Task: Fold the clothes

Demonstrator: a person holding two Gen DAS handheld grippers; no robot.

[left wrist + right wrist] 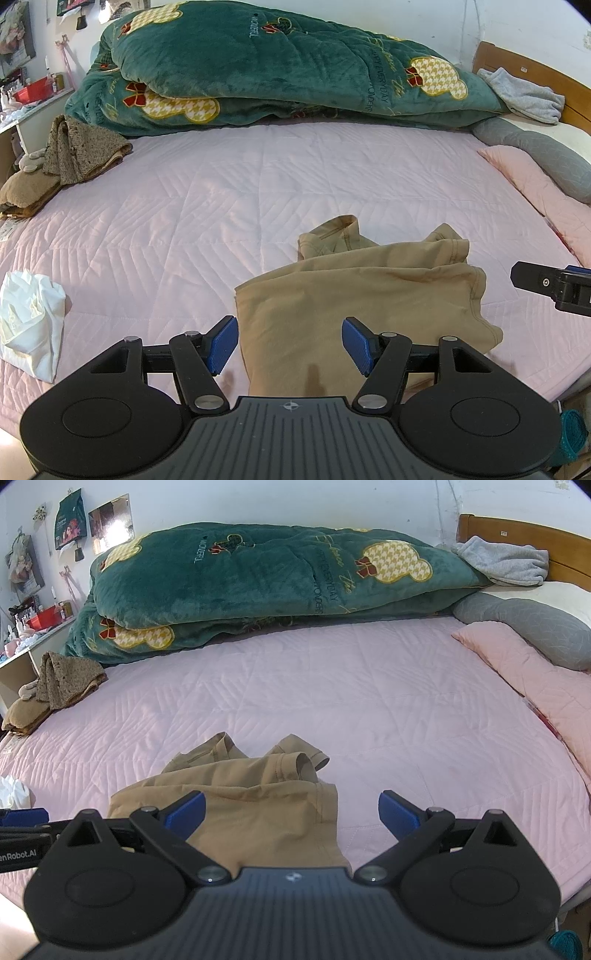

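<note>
A tan garment point(354, 295) lies crumpled and partly folded. It rests near the pink quilted bed's point(221, 206) front edge.

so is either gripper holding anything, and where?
Nothing held. Left gripper and right gripper are both open above the tan garment.

A bed with a pink quilted cover point(221, 206) stretches ahead of the claw to a white wall point(295, 502), a wooden headboard point(524, 535) far right, a cluttered shelf point(33, 627) far left.
</note>
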